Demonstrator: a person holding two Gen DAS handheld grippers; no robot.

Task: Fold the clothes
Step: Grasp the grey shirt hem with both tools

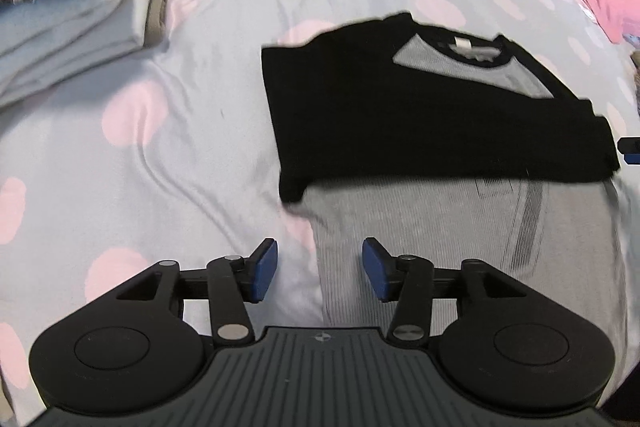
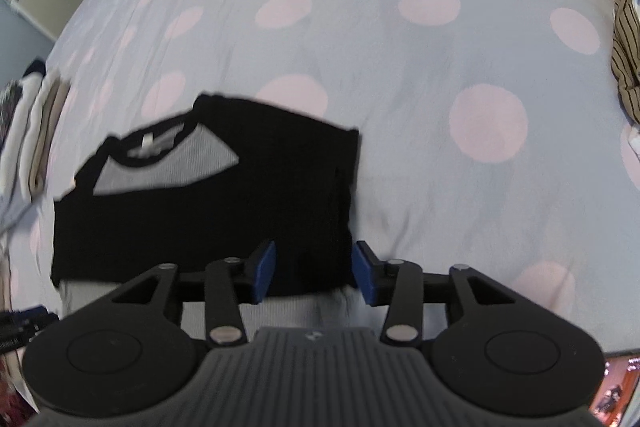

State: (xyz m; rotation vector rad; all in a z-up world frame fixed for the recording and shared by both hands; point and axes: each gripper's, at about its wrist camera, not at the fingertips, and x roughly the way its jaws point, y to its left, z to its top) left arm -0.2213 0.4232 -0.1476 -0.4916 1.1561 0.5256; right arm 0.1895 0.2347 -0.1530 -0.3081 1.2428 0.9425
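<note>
The black-and-grey shirt [image 1: 432,115] lies part-folded on the dotted bedspread [image 1: 160,147] (sleeves tucked over); left gripper [image 1: 319,269] and right gripper [image 2: 314,269] hover spread wide, holding nothing.

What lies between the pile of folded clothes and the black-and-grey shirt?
Only bare dotted bedsheet lies between pile of folded clothes and black-and-grey shirt, in the left wrist view.

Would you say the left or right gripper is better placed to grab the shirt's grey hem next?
Probably left: the left gripper is open over the grey hem, while the right gripper faces the black fold.
</note>
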